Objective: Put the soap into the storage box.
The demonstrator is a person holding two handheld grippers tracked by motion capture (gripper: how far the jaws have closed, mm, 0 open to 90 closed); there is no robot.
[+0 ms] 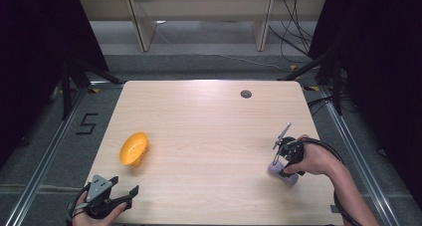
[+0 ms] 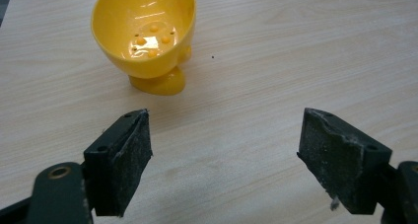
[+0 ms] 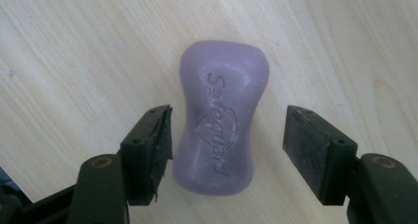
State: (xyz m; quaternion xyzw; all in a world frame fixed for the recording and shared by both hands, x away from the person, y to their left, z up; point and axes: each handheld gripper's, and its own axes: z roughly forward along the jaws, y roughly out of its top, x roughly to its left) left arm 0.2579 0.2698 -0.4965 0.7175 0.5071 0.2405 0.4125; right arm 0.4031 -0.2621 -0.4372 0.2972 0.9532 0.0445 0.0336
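While the released right claw (image 3: 227, 150) straddles the purple soap bar (image 3: 223, 120) near the surface's right edge, an off-centre squeeze could squirt it out; the left claw (image 2: 224, 160) is released too.

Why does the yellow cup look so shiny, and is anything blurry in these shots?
Left gripper view: overhead light makes bright streaks of glare inside the glossy yellow cup, which is sharp. Right gripper view: the matte purple soap shows no glare, its embossed lettering crisp. High view: table evenly lit, surroundings dark, details soft.
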